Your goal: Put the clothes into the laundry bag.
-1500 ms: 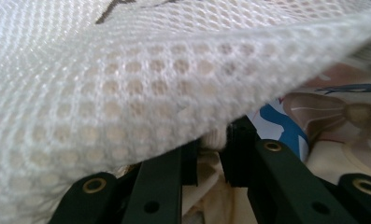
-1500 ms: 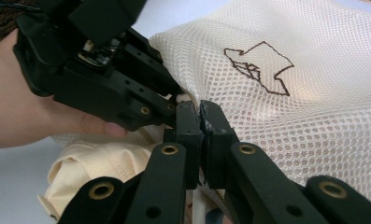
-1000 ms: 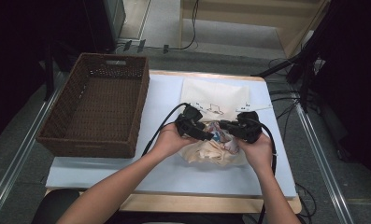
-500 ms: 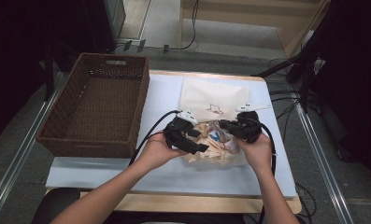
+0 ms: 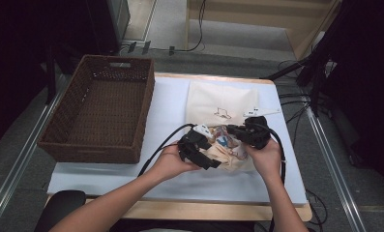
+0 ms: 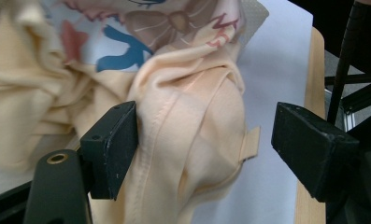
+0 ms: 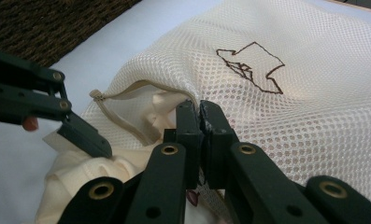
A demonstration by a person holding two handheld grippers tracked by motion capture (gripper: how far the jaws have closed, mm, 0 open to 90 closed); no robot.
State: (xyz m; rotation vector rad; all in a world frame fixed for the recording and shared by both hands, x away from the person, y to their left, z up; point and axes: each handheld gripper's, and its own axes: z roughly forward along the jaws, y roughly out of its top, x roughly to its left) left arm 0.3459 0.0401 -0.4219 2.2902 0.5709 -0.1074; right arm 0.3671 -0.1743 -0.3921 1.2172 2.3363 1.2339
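Left gripper view: crumpled cream printed garment between the left gripper's just-opening fingers; right gripper pinches mesh bag.

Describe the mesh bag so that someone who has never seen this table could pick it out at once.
On the white-covered table, right of the brown wicker basket, lies a cream mesh laundry bag. Its near edge, with a zipper, is pinched shut in the right tongs. Unlike the soft peach printed garment bunched at its mouth, it is netted and bears a small brown outline drawing.
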